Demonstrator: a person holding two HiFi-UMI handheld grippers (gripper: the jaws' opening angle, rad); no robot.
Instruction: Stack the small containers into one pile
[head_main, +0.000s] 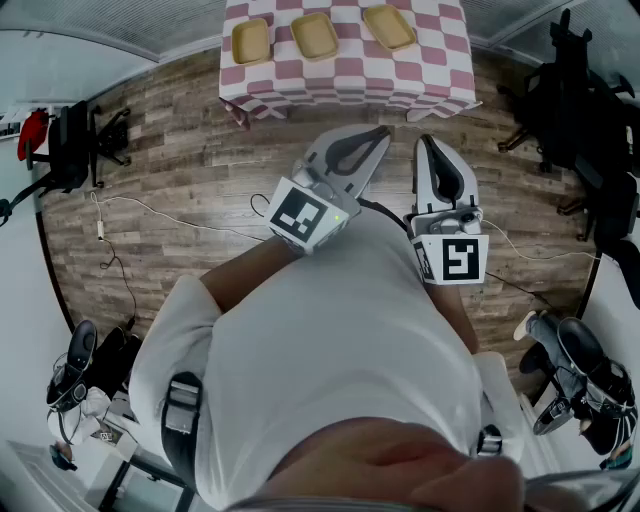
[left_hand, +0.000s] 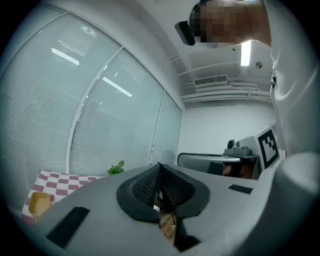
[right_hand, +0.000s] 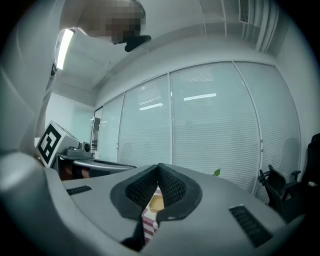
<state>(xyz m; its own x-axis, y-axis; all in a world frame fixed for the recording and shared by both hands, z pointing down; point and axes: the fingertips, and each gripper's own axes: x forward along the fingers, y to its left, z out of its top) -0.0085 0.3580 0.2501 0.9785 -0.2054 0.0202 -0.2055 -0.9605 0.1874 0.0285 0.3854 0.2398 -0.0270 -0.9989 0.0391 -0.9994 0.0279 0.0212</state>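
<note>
Three small tan containers sit in a row on the pink-and-white checkered table (head_main: 345, 80): left container (head_main: 250, 40), middle container (head_main: 315, 35), right container (head_main: 388, 27). My left gripper (head_main: 378, 135) and right gripper (head_main: 428, 142) are held close to the person's chest, above the floor and short of the table. Both are shut with nothing between the jaws. In the left gripper view the left gripper (left_hand: 160, 167) has its jaws pressed together, and one container (left_hand: 39, 204) shows at the lower left. In the right gripper view the right gripper (right_hand: 159, 167) is shut too, and a container (right_hand: 156, 202) peeks out below the pads.
Wooden floor (head_main: 180, 160) lies between me and the table, with a cable (head_main: 180, 215) across it. Black office chairs stand at the left (head_main: 70, 140) and right (head_main: 570, 100). Blinds cover the windows (left_hand: 100, 115) behind the table, and a small plant (left_hand: 116, 168) stands there.
</note>
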